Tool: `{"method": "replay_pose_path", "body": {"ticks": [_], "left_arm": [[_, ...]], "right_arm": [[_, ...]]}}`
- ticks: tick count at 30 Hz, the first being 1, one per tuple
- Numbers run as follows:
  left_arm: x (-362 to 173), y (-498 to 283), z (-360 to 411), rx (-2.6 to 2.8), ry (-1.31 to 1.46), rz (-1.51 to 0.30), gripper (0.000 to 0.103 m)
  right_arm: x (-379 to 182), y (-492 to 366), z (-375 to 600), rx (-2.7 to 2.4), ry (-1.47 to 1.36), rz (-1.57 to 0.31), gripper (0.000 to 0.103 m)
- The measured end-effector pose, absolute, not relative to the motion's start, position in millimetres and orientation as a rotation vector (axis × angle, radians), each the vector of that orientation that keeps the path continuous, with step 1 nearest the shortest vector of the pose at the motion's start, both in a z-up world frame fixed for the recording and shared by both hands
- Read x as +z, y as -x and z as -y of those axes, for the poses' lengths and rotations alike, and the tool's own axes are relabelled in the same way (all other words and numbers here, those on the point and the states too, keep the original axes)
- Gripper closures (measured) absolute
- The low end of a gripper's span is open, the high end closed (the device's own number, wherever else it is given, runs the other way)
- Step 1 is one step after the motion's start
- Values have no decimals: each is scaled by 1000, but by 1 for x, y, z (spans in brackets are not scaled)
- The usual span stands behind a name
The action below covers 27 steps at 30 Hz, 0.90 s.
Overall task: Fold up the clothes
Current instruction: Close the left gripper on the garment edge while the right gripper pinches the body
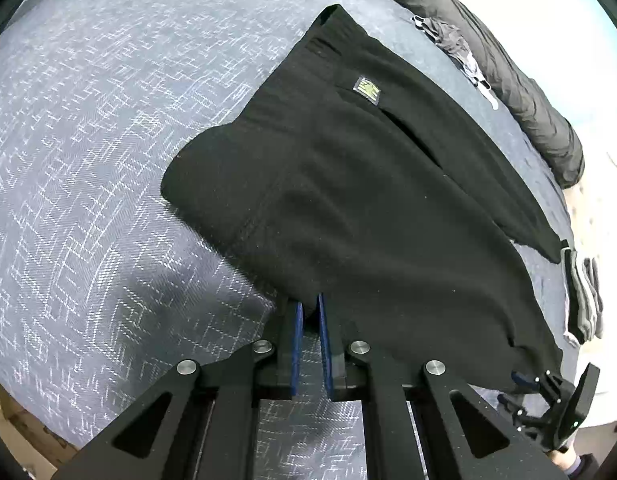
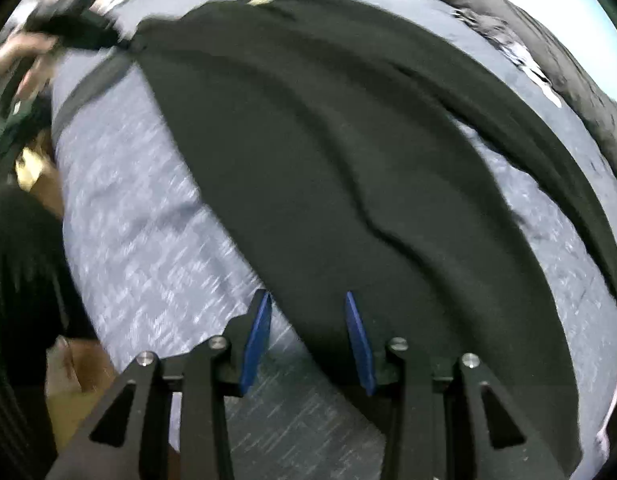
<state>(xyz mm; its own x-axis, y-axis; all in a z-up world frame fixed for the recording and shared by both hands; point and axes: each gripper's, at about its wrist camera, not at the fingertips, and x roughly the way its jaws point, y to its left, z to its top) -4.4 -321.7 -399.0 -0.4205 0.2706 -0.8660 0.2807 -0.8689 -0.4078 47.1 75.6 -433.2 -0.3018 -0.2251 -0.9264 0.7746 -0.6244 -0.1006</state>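
Note:
A pair of black fleece trousers (image 1: 348,200) with a small yellow label (image 1: 367,89) lies spread on the blue-grey patterned bed cover (image 1: 108,120). My left gripper (image 1: 309,302) sits at the trousers' near edge, its blue pads nearly together and pinching that hem. In the right wrist view the trousers (image 2: 328,160) run away from my right gripper (image 2: 307,296). Its blue pads stand apart, the cloth's edge lies between them, and the right finger is partly covered. That right gripper (image 1: 516,390) also shows at the garment's lower right corner. The left gripper (image 2: 88,32) is a blur at the far corner.
A dark quilted jacket (image 1: 520,80) lies along the bed's far right side, with a crumpled grey cloth (image 1: 452,36) beside it. A small stack of grey and black folded items (image 1: 584,296) sits at the right edge. A person's dark clothing (image 2: 20,280) fills the left.

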Motion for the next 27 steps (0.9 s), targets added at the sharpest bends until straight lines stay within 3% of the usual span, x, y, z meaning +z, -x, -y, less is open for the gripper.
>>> {"method": "replay_pose_path", "body": {"ticks": [2, 3, 6, 15, 25, 27], "left_arm": [[-400, 2, 324, -2516, -1690, -803, 97], [-400, -3, 327, -2517, -1690, -800, 98], [-397, -3, 326, -2527, -1686, -779, 98], [-377, -8, 327, -2578, -1649, -774, 99], [-388, -10, 330, -2536, -1692, -773, 99], [-394, -10, 332, -2522, -1692, -807, 99]], "right_arm": [[-434, -48, -76, -1983, -1276, -732, 68], [-434, -46, -77, -1992, -1280, -722, 82], [-430, -39, -82, -2032, -1296, -667, 98], [-401, -53, -91, -2039, -1241, -596, 100], [-426, -58, -98, -1948, -1323, -573, 100], [-428, -57, -100, -1935, -1345, -561, 96]]}}
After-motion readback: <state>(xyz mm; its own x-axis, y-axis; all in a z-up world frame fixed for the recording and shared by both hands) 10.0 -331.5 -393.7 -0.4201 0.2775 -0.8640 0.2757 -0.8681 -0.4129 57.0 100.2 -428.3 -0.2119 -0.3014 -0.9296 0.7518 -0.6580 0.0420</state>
